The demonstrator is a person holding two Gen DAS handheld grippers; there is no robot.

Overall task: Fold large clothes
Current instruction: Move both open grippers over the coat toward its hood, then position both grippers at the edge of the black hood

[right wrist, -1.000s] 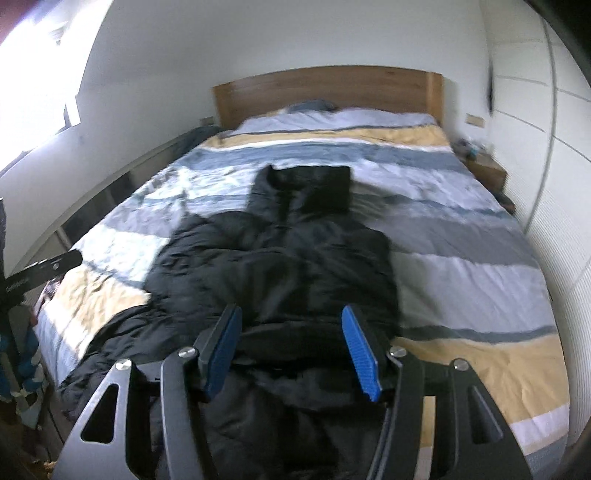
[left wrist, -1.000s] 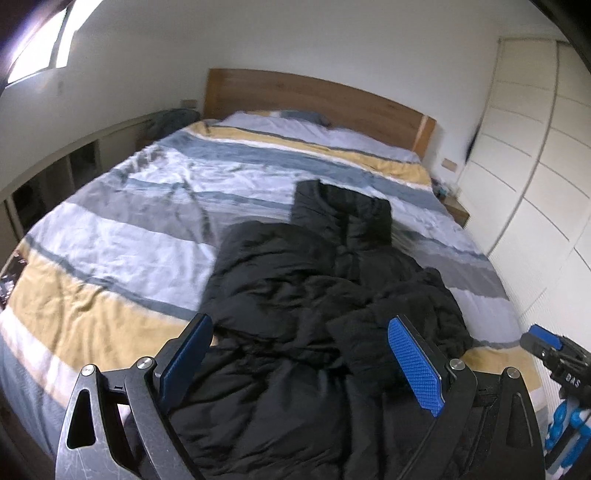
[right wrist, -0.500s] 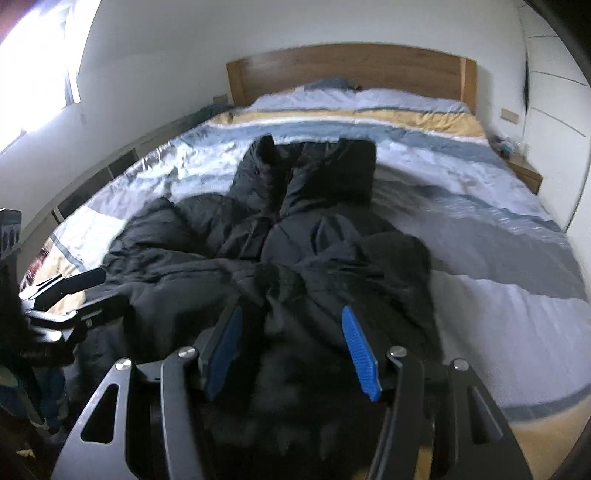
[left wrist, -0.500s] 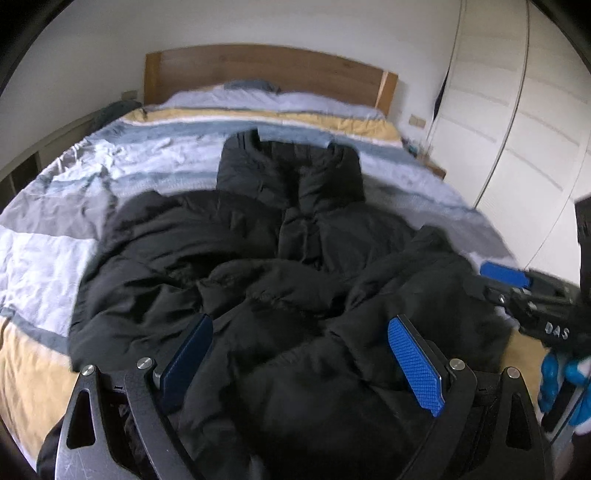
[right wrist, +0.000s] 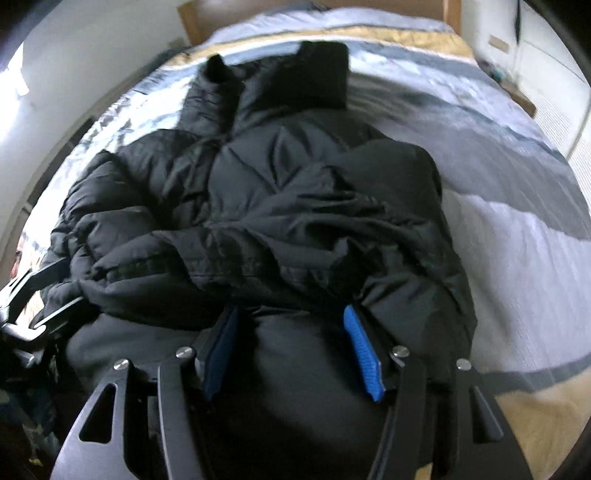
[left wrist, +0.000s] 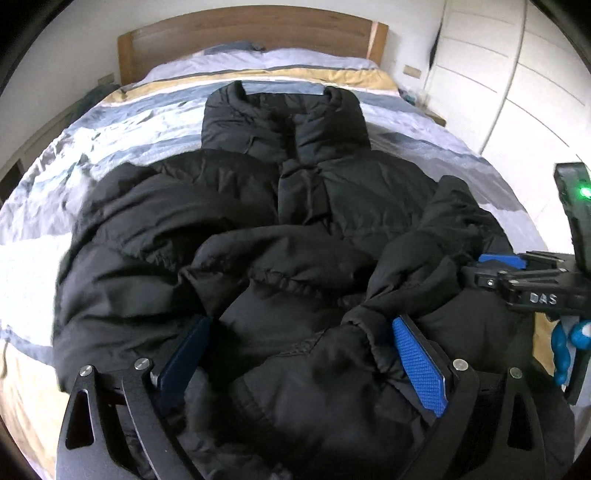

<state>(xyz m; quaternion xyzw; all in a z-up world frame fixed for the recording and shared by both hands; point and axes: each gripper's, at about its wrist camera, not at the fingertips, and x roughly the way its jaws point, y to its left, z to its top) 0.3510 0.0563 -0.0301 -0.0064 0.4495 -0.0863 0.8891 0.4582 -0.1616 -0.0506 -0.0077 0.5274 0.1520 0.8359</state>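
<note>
The black jacket (left wrist: pixel 280 229) lies crumpled on the bed (left wrist: pixel 110 129), its collar toward the headboard (left wrist: pixel 251 26) at the top of the frame and its lower part at the bottom edge. In the left wrist view the left hand-held gripper (left wrist: pixel 301 354) stands over the lower hem with its jaws wide apart; puffy fabric bulges between the blue pads (left wrist: pixel 419 365), but they do not press it. In the right wrist view the right hand-held gripper (right wrist: pixel 291 350) is also open, its jaws having just opened a little, with dark fabric between them. The same gripper shows at the right edge of the left view. A white wardrobe (left wrist: pixel 517 74) stands at the upper right.
</note>
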